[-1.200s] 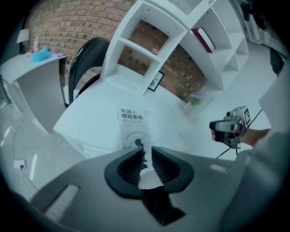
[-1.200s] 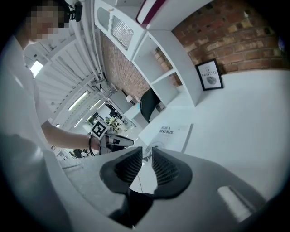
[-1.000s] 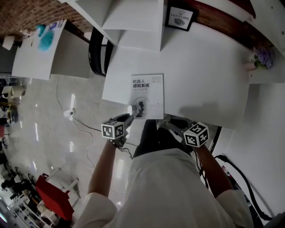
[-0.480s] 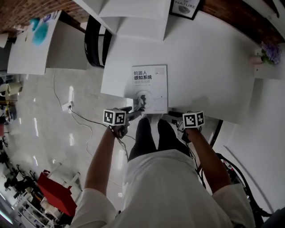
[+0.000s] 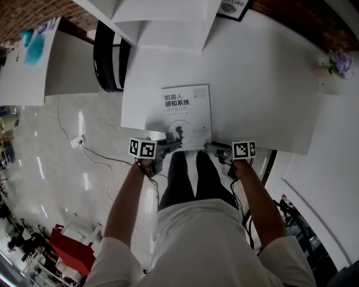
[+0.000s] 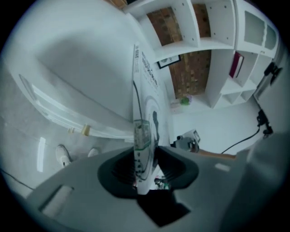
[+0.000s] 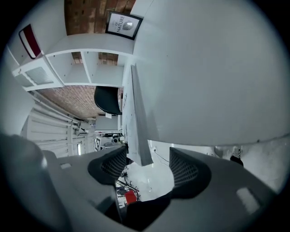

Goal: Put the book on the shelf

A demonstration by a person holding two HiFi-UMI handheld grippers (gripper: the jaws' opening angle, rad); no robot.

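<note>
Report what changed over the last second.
The left tongs have just been closing and now grip the book at its near left corner. The right tongs moved in to the near right corner, opening around it without clamping. The book stays flat on the white table.

White table (image 5: 263,84): one book (image 5: 187,115), flat, cover up, at the near edge, left of centre; one framed picture (image 5: 230,5), upright at the far edge
</note>
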